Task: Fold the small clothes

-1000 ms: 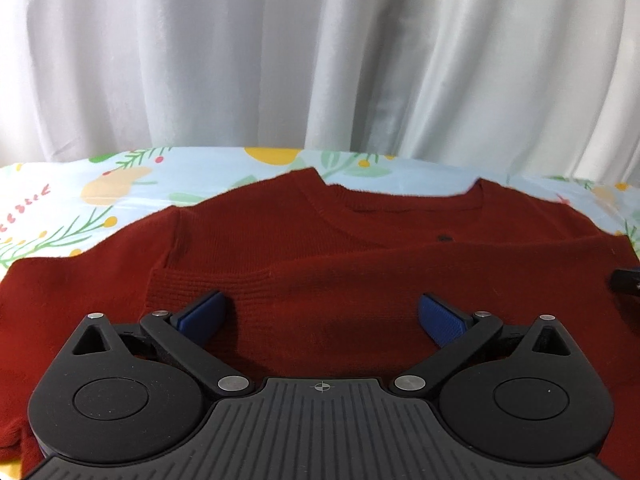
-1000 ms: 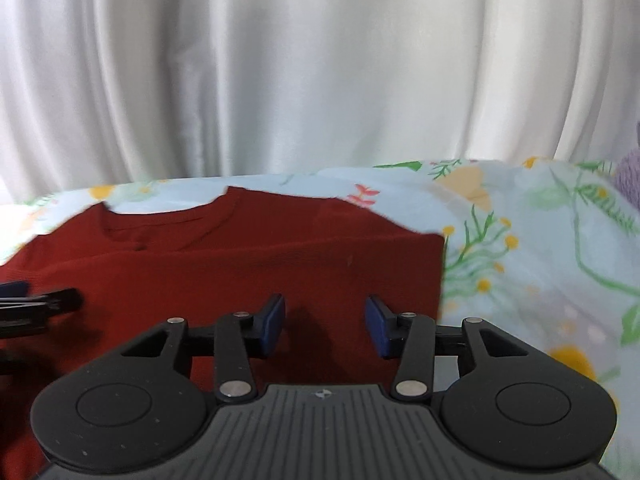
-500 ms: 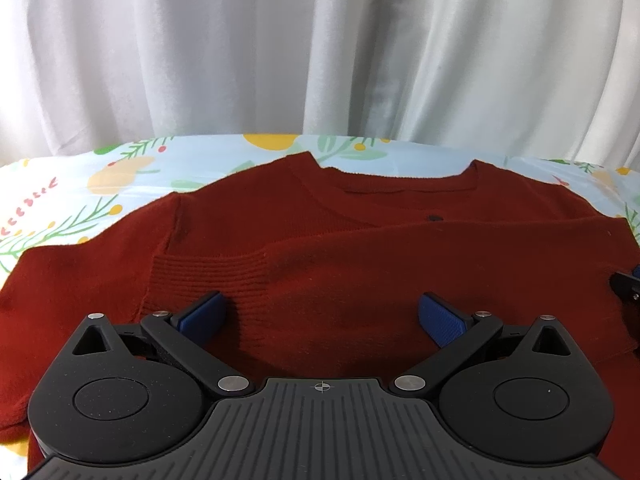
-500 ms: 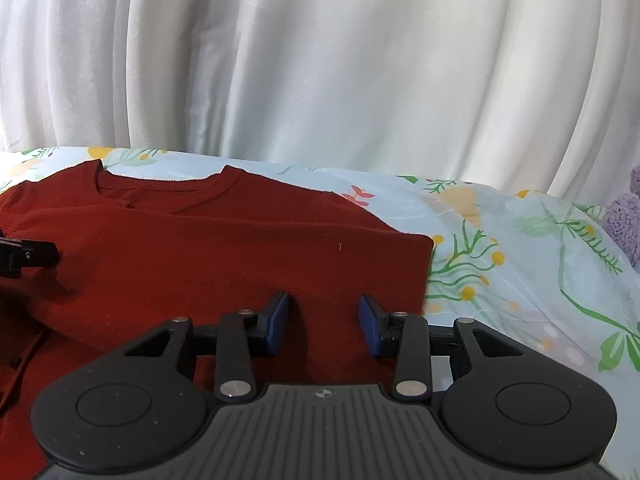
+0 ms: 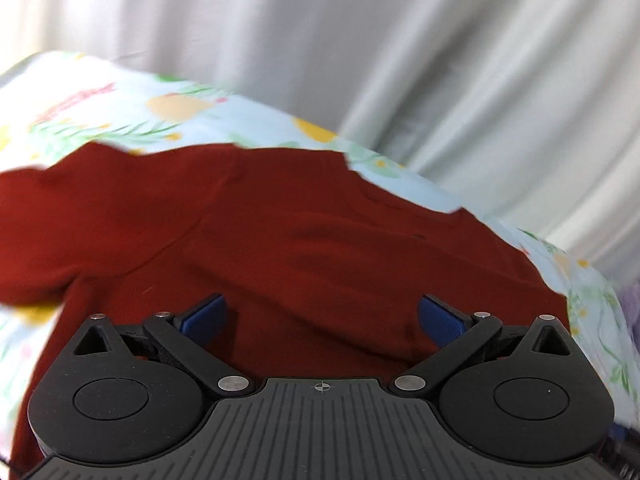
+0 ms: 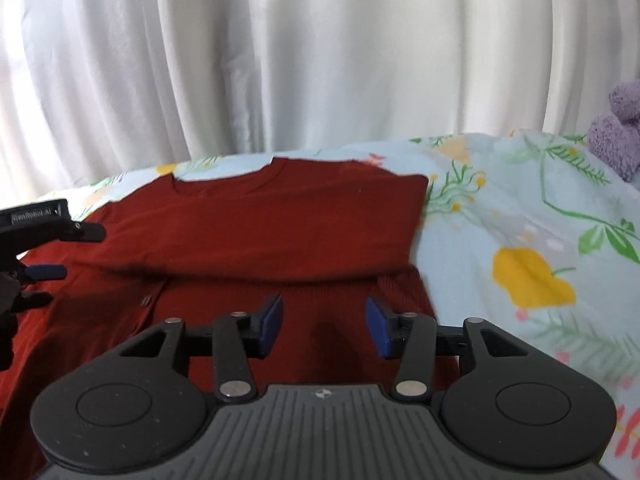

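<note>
A dark red knit cardigan (image 5: 300, 240) lies flat on the floral sheet, its right sleeve folded across the chest. My left gripper (image 5: 320, 318) hovers over its lower middle, jaws wide open and empty. In the right wrist view the same cardigan (image 6: 280, 220) shows the folded sleeve as a band across the body, with a button placket below it on the left. My right gripper (image 6: 324, 326) is open above the hem, holding nothing. The left gripper's fingers (image 6: 48, 270) show at that view's left edge.
A light blue floral sheet (image 6: 520, 240) covers the surface and spreads wide to the right. White curtains (image 6: 320, 60) hang close behind. A purple fuzzy item (image 6: 618, 136) sits at the far right edge.
The left gripper has swung and tilted, so its view is blurred and rolled. The right gripper has opened wider and pulled back toward the hem; the folded sleeve stays in place.
</note>
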Motion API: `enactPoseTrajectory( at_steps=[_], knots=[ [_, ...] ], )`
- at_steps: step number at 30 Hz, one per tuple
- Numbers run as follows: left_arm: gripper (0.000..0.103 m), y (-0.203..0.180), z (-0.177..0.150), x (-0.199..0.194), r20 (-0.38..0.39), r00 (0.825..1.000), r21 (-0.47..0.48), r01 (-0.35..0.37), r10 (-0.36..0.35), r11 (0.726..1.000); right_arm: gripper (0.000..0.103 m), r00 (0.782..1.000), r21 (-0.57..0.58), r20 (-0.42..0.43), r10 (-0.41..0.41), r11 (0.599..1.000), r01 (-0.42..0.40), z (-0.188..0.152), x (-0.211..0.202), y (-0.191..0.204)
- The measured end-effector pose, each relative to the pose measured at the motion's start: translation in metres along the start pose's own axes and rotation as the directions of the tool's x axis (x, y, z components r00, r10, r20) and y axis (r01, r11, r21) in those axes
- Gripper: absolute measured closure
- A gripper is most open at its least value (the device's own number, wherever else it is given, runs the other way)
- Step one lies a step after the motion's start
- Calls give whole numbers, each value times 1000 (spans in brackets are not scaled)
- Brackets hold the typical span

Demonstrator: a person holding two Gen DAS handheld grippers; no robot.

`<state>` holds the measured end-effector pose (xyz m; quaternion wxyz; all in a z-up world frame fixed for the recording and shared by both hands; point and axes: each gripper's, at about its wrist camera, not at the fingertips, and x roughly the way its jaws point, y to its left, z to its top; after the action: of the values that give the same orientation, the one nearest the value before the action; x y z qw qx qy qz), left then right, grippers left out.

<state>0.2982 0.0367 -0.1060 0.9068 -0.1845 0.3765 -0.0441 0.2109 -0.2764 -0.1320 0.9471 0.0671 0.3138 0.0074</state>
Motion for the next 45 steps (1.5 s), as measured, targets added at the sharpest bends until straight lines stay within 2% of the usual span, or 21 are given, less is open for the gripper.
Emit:
enactPoseTrajectory(
  at_steps=[5, 8, 10, 11, 13, 16, 18, 19, 21, 23, 26, 28, 29, 33, 35, 37, 40, 42, 43, 45],
  knots=[
    [0, 2, -7, -24, 4, 1000, -4, 18, -18, 1000, 57, 1000, 43, -23, 18, 999, -17, 2, 1, 5],
    [0, 30, -3, -48, 38, 998, -118, 49, -45, 992, 58, 998, 48, -20, 52, 998, -51, 1, -5, 10],
    [0, 66, 3, -68, 91, 994, -253, 78, -57, 964, 58, 998, 49, -17, 64, 997, -64, 0, -9, 12],
    [0, 88, 5, -78, 121, 992, -326, 85, -47, 942, 58, 997, 54, -19, 69, 996, -68, 0, -10, 12],
    [0, 141, 11, -98, 173, 985, -477, 69, 17, 876, 57, 997, 64, -24, 79, 995, -78, -1, -12, 11],
    [1, 216, 12, -125, 210, 964, -649, 11, 165, 761, 57, 995, 71, -39, 87, 994, -84, -1, -11, 11],
    [7, 257, 9, -138, 220, 944, -723, -13, 247, 691, 57, 995, 68, -45, 87, 994, -83, -1, -9, 13],
    [13, 275, 7, -142, 218, 937, -753, -18, 275, 657, 57, 995, 67, -49, 86, 994, -83, -1, -8, 14],
    [22, 301, 3, -146, 195, 931, -802, -29, 308, 596, 57, 994, 66, -57, 89, 994, -85, 0, -4, 17],
    [38, 320, -2, -147, 191, 928, -831, -20, 320, 556, 57, 993, 66, -65, 94, 994, -90, 2, 0, 19],
    [49, 339, -9, -144, 177, 927, -865, -13, 329, 502, 57, 993, 63, -67, 102, 993, -98, 5, 4, 23],
    [52, 347, -14, -139, 163, 932, -882, -9, 323, 471, 57, 992, 60, -66, 107, 993, -103, 7, 5, 25],
    [58, 350, -15, -136, 153, 932, -891, -13, 328, 454, 57, 992, 60, -65, 110, 993, -106, 8, 5, 25],
    [64, 365, -22, -137, 201, 921, -909, 49, 333, 414, 57, 991, 63, -64, 113, 992, -109, 9, 5, 26],
    [85, 375, -26, -137, 207, 918, -923, 69, 338, 378, 57, 992, 66, -68, 110, 992, -106, 9, 5, 25],
    [93, 383, -30, -134, 209, 917, -938, 89, 340, 336, 57, 992, 69, -69, 109, 992, -104, 9, 4, 24],
    [94, 390, -34, -132, 236, 912, -937, 123, 335, 327, 57, 992, 68, -74, 100, 993, -95, 9, 4, 24],
    [95, 387, -30, -134, 243, 907, -929, 114, 345, 352, 57, 993, 72, -72, 98, 993, -93, 9, 2, 22],
    [95, 381, -26, -136, 263, 901, -913, 118, 344, 390, 58, 993, 77, -68, 96, 993, -91, 9, 1, 21],
    [95, 361, -11, -143, 304, 896, -865, 118, 323, 488, 57, 994, 87, -61, 95, 992, -89, 10, -3, 19]
  ],
)
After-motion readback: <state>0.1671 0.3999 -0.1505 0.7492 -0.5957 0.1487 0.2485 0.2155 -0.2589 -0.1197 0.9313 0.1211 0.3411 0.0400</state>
